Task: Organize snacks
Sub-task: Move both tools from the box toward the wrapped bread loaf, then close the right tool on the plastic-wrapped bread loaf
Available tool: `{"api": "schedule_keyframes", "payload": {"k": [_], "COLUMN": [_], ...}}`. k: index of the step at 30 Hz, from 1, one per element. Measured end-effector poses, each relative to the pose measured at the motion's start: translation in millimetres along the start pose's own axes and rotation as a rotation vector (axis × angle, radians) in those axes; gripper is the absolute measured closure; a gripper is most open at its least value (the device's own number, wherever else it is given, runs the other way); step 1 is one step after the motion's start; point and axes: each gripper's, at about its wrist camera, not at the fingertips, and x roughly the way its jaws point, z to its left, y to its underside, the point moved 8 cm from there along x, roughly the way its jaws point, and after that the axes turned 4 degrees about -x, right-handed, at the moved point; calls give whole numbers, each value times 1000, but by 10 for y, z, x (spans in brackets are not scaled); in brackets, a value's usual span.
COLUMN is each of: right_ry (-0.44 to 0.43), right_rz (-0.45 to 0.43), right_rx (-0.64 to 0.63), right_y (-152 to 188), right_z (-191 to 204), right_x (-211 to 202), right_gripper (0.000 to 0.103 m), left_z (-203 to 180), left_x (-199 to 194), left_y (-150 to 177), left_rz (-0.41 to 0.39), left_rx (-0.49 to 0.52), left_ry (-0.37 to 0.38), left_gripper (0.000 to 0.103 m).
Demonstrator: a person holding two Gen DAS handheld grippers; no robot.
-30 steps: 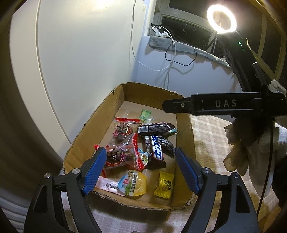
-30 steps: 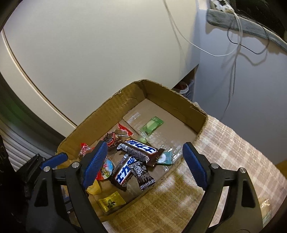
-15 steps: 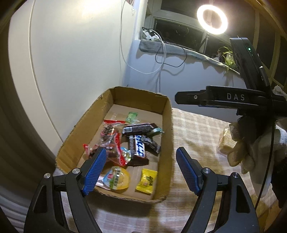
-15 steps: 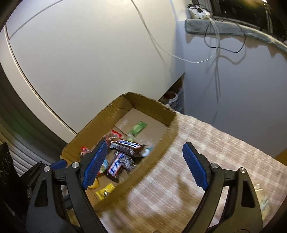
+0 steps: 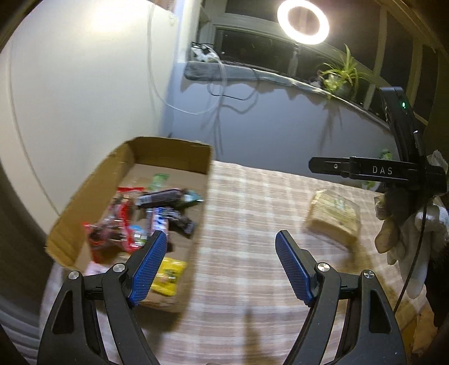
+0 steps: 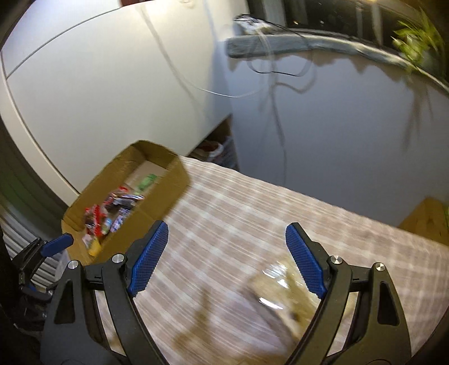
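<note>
A shallow cardboard box (image 5: 168, 153) at the table's left end holds a jumble of wrapped snacks (image 5: 157, 216). Well apart on the checked tablecloth (image 5: 247, 224) lies a clear cracker pack (image 5: 332, 217). The left gripper (image 5: 220, 266) and right gripper (image 6: 227, 259) both hang spread wide with nothing between the blue pads.

Domestic room, night: checked tablecloth (image 5: 252, 224) on table, potted plant (image 5: 341, 77) on dark windowsill, lit ring light (image 5: 303, 22), trailing cables (image 5: 224, 92), cardboard box (image 5: 174, 151) of snacks.
</note>
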Motion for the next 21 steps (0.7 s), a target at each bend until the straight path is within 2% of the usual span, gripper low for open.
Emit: {"api": "schedule_keyframes", "payload": {"k": [10,16,21], "right_ry": [40,-1,-45], "right_rz": [50,72,110], "right_rx": [133,151,119], "right_y": [498,642,669], "right_z": [-902,-1151,-1208], "right_x": [-208,-150,-23], "right_gripper": [15,15,15], "left_z": [-650,-964,-1178], "left_x": [315,502,644], "left_y": [147,256,321], "left_rz": [72,124,163], "left_rx": [4,-8,-34], "left_ry": [129,186,233], "left_gripper": [23,23,23]}}
